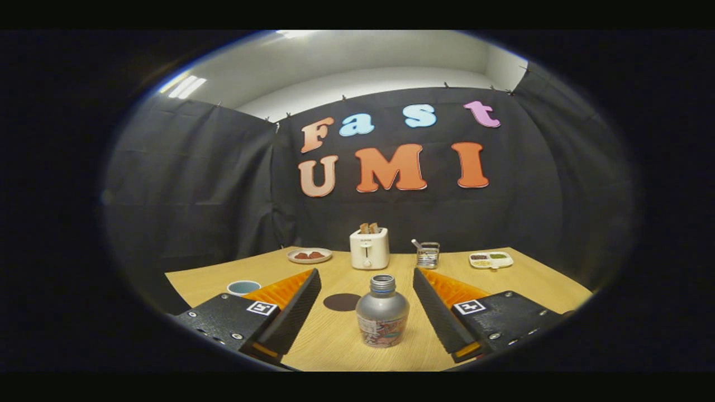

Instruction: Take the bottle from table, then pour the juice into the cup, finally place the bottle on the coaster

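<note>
Gripper [367, 315] fingers spread wide apart, touching nothing. Bottle [382, 312] upright on table [536, 282], uncapped, between fingers, clear gap each side. Dark round coaster [342, 302] just left of bottle, slightly beyond. Cup [243, 287] farther left, beside left finger. Toaster [369, 248], plate [309, 255], wire holder [428, 255], snack tray [491, 259] along far edge.

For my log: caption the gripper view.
Open tongs flank an upright uncapped silver metal bottle on the wooden table.
</note>
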